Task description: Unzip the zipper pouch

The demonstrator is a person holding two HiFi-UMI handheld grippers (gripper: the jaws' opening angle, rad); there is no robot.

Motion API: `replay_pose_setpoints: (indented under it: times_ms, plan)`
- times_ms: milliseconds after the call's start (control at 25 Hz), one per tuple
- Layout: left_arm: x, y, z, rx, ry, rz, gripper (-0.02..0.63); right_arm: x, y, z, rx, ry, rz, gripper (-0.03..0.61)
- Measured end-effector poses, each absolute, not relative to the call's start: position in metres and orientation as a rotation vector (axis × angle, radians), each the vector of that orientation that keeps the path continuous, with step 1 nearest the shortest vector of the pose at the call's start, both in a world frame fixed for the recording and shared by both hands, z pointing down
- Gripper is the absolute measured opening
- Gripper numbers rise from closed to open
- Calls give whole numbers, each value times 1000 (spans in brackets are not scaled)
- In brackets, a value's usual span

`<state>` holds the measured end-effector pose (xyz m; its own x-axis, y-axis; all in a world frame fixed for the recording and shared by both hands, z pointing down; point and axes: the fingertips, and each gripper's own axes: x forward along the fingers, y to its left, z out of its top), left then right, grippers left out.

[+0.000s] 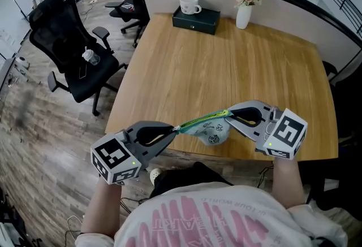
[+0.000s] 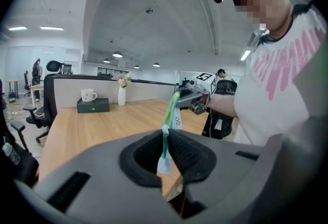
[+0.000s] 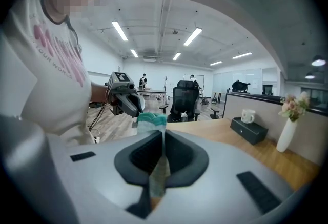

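A pale teal zipper pouch hangs stretched between both grippers, just above the table's near edge. Its green-yellow zipper runs taut along the top. My left gripper is shut on the pouch's left end, where a thin strip sits pinched between the pads. The right gripper is shut on the right end. In the right gripper view the teal fabric bunches just past the closed jaws. Whether either grip is on the zipper pull itself I cannot tell.
The wooden table carries a dark box with a white mug on it and a white vase of flowers at the far edge by a partition. A black office chair stands to the left.
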<state>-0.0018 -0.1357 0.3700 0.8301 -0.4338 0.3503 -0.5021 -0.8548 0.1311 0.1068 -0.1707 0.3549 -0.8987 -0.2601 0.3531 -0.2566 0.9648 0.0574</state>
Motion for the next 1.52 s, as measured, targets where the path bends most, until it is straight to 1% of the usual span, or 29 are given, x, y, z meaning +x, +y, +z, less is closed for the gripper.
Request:
replay_pose_setpoints:
  times_ms: [120, 280, 840, 1320, 1360, 1400, 1520]
  plan:
    - [-8, -145, 369, 2772, -739, 406, 35, 111, -181, 355, 392, -2757, 11, 3]
    - [-13, -153, 377, 2753, -745, 427, 35, 111, -193, 362, 410, -2742, 3, 3]
    - [-24, -160, 379, 2707, -798, 354, 35, 120, -207, 366, 448, -2737, 17, 3]
    - [-21, -179, 382, 2699, -823, 352, 37, 132, -221, 359, 521, -2744, 18, 3]
    - [-25, -183, 386, 2687, -864, 370, 33, 135, -225, 359, 566, -2736, 32, 3]
    - [-30, -187, 390, 2668, -907, 377, 3, 139, -228, 360, 619, -2728, 55, 3]
    - [-37, -195, 392, 2601, -930, 250, 3, 148, -234, 362, 739, -2704, 131, 3]
